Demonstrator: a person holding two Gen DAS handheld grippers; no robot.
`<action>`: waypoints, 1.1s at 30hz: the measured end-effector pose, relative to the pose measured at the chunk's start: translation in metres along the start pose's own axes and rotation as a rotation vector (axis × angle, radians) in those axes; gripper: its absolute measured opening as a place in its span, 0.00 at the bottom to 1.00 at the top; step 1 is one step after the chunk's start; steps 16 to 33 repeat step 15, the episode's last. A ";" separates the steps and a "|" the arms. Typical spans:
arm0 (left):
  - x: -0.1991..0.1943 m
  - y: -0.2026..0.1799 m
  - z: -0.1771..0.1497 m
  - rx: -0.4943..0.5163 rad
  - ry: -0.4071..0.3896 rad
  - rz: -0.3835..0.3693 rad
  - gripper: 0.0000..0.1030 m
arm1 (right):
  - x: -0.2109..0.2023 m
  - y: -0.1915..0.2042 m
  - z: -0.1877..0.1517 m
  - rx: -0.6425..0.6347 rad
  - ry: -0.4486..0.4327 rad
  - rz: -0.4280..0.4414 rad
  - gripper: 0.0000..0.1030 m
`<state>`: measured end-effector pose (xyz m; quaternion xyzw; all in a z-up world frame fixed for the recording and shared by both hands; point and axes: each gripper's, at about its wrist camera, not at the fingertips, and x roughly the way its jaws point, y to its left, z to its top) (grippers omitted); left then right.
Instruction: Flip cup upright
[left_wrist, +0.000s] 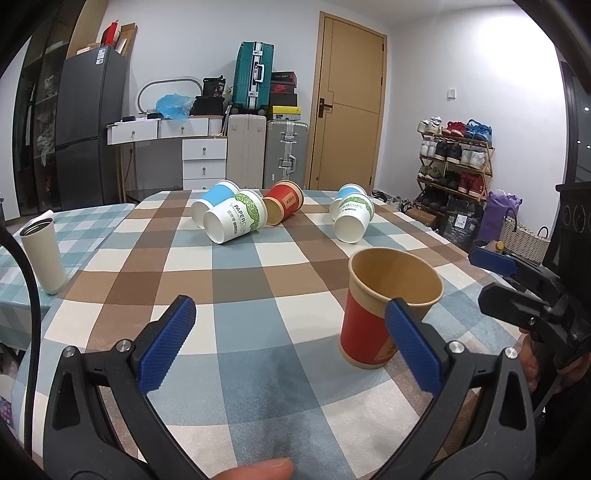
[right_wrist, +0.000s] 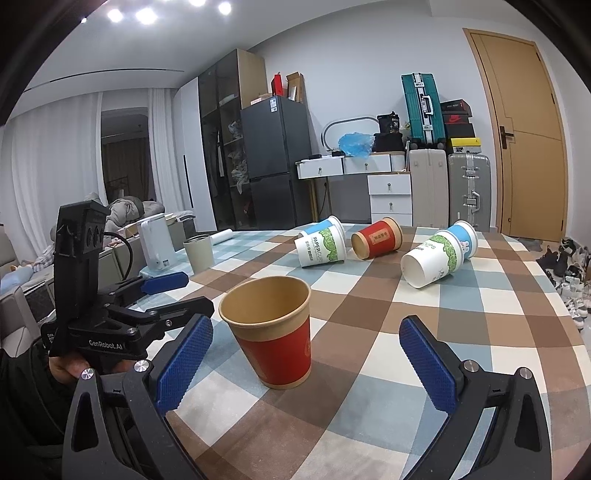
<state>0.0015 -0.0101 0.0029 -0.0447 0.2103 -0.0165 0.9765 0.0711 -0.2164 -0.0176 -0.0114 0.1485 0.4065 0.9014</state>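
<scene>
Cup: red paper cup (right_wrist: 275, 338) stands upright, mouth up, on the counter, between the right gripper's (right_wrist: 304, 360) spread fingers and beyond their tips, untouched.
Counter: checked cloth (right_wrist: 461, 314) in brown, blue and cream covers it.
Room: dark fridge (right_wrist: 275, 162), wooden door (right_wrist: 524, 136), stacked suitcases (right_wrist: 423, 109), white drawers, shoe rack (left_wrist: 456, 162).
Left gripper: left gripper (left_wrist: 291, 339) has fingers spread with nothing between them; the red cup sits just behind its right finger (left_wrist: 412, 343), which hides part of the cup's wall.
Hard to read: print on the fallen cups is mostly too small.
Count: one cup upright; five cups lying on their sides well beyond the fingers, one red (right_wrist: 376, 238), two white-green (right_wrist: 321, 245), two blue-banded, each partly hidden behind a white-green one.
</scene>
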 end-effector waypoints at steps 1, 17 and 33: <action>0.000 0.000 0.000 -0.001 -0.001 0.000 0.99 | 0.000 0.000 0.000 0.000 -0.001 0.000 1.00; -0.001 0.004 0.002 0.006 -0.016 0.017 0.99 | 0.000 0.000 0.000 -0.001 0.002 0.000 1.00; -0.001 0.004 0.002 0.006 -0.016 0.017 0.99 | 0.000 0.000 0.000 -0.001 0.002 0.000 1.00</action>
